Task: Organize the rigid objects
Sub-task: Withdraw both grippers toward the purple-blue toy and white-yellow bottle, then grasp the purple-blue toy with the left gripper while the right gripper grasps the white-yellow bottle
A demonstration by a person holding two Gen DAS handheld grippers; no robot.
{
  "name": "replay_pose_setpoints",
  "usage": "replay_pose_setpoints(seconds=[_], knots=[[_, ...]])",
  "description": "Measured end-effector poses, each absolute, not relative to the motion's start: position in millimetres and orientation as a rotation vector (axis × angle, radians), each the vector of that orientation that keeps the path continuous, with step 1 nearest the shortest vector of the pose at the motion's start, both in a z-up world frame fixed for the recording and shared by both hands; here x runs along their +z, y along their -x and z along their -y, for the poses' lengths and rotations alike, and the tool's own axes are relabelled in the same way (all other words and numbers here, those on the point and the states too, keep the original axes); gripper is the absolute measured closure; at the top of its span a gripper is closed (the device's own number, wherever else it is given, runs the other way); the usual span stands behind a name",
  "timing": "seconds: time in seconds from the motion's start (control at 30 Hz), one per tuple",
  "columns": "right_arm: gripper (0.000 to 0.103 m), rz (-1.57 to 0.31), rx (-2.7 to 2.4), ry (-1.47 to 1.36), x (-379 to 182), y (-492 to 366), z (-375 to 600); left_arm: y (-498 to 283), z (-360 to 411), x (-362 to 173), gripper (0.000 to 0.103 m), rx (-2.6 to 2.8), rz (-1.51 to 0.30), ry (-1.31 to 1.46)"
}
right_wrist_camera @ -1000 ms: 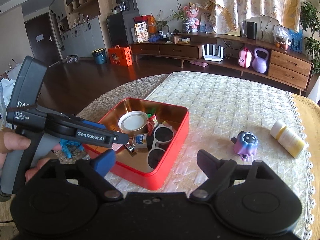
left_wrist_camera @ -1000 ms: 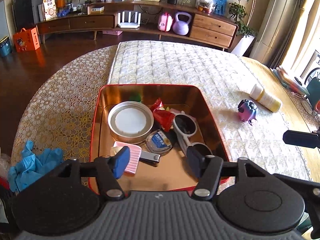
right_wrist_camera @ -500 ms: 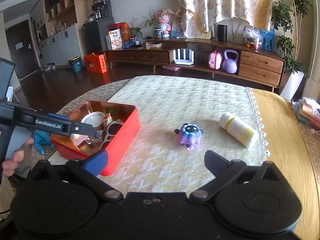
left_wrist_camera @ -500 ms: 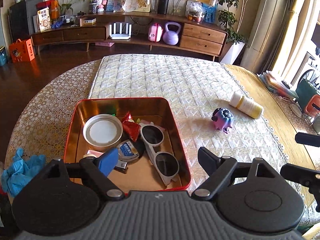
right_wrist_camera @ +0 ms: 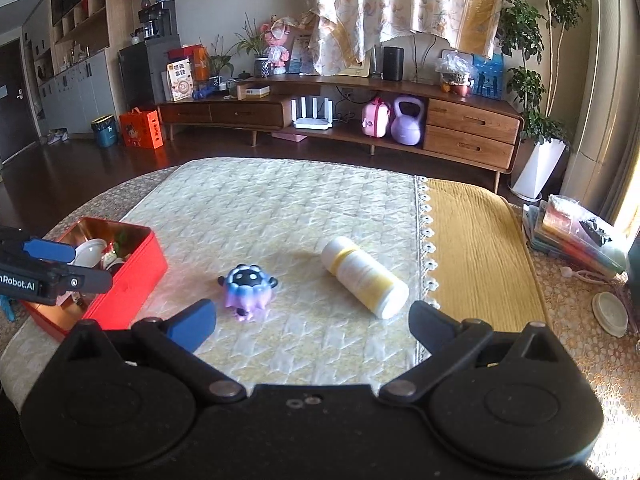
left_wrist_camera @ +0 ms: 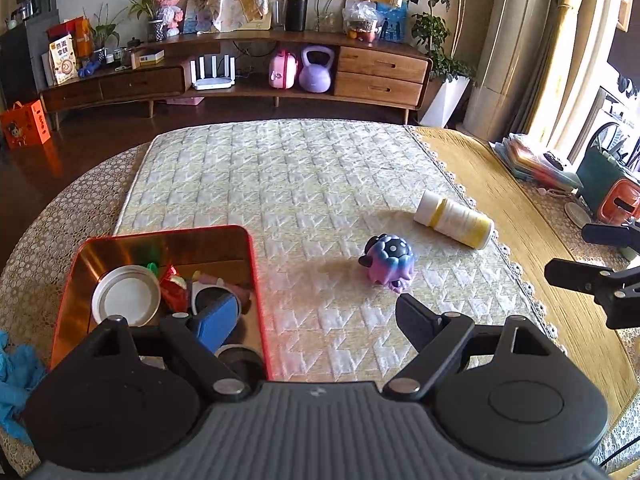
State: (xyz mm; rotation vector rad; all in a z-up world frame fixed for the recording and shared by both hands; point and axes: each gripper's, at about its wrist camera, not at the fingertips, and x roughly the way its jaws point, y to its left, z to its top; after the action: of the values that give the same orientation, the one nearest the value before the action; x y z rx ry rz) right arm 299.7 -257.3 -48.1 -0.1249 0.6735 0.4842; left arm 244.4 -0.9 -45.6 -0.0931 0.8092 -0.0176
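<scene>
Both tools gape wide and hold nothing: left tool by the red tin, right tool near the purple toy and bottle.

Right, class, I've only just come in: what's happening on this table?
A person is tidying loose items into a red tin. Both grippers, left gripper and right gripper, are open and empty. A purple toy and a yellow-and-white bottle, lying on its side, are not yet in the tin.
</scene>
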Motion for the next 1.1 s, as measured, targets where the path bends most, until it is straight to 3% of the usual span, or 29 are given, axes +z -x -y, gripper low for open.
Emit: replay_pose_setpoints(seconds=[0.4, 0.8, 1.1], knots=[[0.001, -0.693, 0.435, 0.165, -75.8, -376.9, 268.9, -301.8, 58.2, -72.4, 0.017, -0.073, -0.837, 0.033], [0.012, -0.784, 0.513, 0.293, -114.6, -436.4, 234.3, -350.7, 71.5, -117.5, 0.017, -0.107, -0.901, 0.062], [0.026, -0.815, 0.520, 0.342, -140.5, -455.4, 217.7, -369.5, 73.4, -138.7, 0.017, -0.106, -0.904, 0.051]])
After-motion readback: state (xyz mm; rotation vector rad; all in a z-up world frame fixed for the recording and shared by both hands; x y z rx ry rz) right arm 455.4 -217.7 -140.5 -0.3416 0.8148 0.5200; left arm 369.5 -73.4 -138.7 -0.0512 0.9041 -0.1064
